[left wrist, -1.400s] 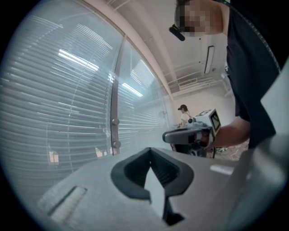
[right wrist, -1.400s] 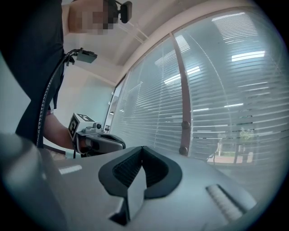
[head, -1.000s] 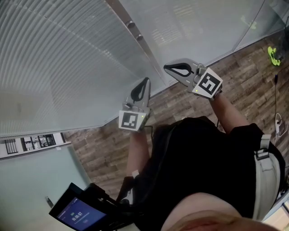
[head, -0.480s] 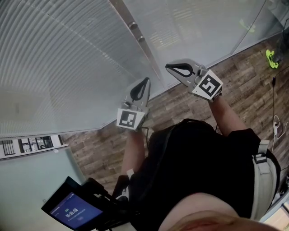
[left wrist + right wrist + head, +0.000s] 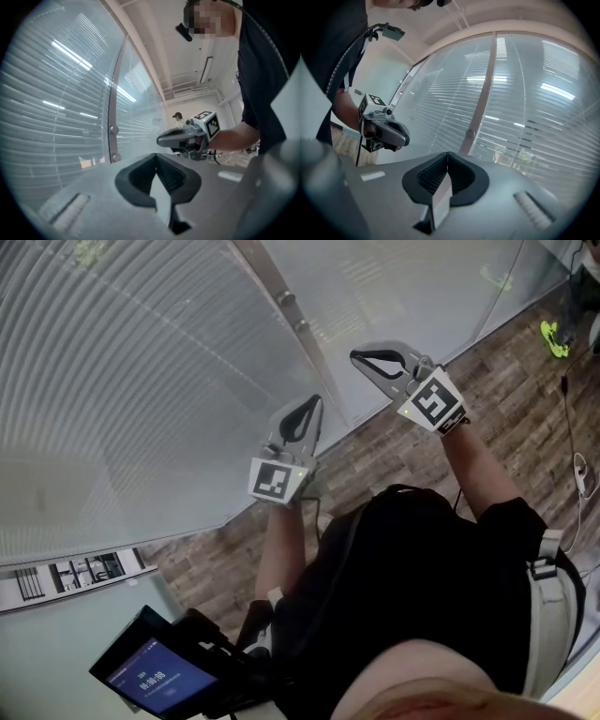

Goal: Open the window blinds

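Pale grey slats of the window blinds (image 5: pixel 141 381) lie level, their long axis running sideways along the wall, stacked one above another and hanging down behind glass panes (image 5: pixel 543 98). They fill the wall straight ahead of the person. An upright post (image 5: pixel 291 310) with round fittings divides the panes. The left gripper (image 5: pixel 315 401) points at the glass just left of that post, its jaws together with nothing between them. The right gripper (image 5: pixel 356 355), just right of the post, also has its jaws pressed together and empty. Neither touches the glass. Below lies a wood-plank floor (image 5: pixel 394 456), and a lit screen (image 5: pixel 155 679) sits at the lower left.
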Demonstrator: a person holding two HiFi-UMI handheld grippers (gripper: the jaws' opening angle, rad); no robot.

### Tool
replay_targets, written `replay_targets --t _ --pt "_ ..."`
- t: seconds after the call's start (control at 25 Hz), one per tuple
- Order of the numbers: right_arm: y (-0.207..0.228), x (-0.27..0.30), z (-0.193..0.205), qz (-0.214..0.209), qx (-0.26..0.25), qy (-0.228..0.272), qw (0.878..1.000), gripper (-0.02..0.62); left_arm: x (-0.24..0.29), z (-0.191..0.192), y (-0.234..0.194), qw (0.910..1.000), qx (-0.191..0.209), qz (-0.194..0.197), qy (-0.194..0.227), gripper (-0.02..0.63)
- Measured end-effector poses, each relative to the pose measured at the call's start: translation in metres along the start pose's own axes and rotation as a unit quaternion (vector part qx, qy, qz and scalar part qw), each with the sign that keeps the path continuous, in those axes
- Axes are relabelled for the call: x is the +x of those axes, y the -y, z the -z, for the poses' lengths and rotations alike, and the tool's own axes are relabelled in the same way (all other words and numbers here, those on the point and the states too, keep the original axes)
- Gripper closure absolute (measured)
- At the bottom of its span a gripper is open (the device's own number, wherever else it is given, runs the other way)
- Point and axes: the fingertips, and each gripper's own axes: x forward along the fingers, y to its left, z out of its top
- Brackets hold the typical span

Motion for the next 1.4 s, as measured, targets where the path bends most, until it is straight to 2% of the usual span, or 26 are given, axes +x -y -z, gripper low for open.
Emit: replay_targets --t 0.08,0.16,0.36,0.56,0.64,0.72,0.88,0.96,1.08,1.2,1.36,1.4 --pt "0.004 0.004 -0.004 0.015 -0.024 -0.009 1.000 0.584 -0.002 0.001 0.000 1.0000 0.004 0.007 0.003 0.603" --pt "0.010 0.012 -0.010 0.023 -0.041 -0.019 0.999 0.543 -0.003 0.000 -0.003 0.9999 0.007 0.013 0.005 0.603" --pt "0.024 0.047 -0.031 0.034 -0.084 -0.039 0.995 0.531 -0.009 0.001 -0.015 0.9995 0.011 0.030 0.004 0.603" --pt "0.028 0.066 -0.054 0.041 -0.165 -0.074 0.983 0.496 -0.016 -0.002 -0.012 0.9989 0.012 0.042 0.016 0.603" --pt "0.037 0.070 -0.057 0.044 -0.201 -0.088 0.975 0.483 -0.014 -0.005 -0.010 0.9989 0.004 0.042 0.019 0.603" --pt "0.043 0.078 -0.059 0.046 -0.252 -0.107 0.961 0.471 -0.013 -0.006 -0.009 0.9990 -0.005 0.039 0.022 0.603" --pt "0.052 0.101 -0.053 0.063 -0.363 -0.149 0.918 0.429 -0.018 0.000 -0.012 0.9995 -0.010 0.025 0.020 0.603" --pt "0.058 0.109 -0.047 0.065 -0.388 -0.165 0.904 0.401 -0.020 0.004 -0.012 0.9996 -0.007 0.021 0.016 0.603" --pt "0.063 0.118 -0.040 0.066 -0.404 -0.179 0.894 0.399 -0.021 0.009 -0.011 0.9997 -0.002 0.018 0.014 0.603" --pt "0.064 0.123 -0.038 0.070 -0.410 -0.183 0.891 0.393 -0.021 0.009 -0.004 0.9996 -0.015 0.025 0.008 0.603" --pt "0.062 0.129 -0.037 0.074 -0.422 -0.189 0.884 0.394 -0.022 0.017 0.000 0.9991 -0.024 0.029 0.020 0.603" --pt "0.063 0.130 -0.037 0.076 -0.427 -0.191 0.881 0.419 -0.023 0.015 0.001 0.9990 -0.030 0.029 0.015 0.603"
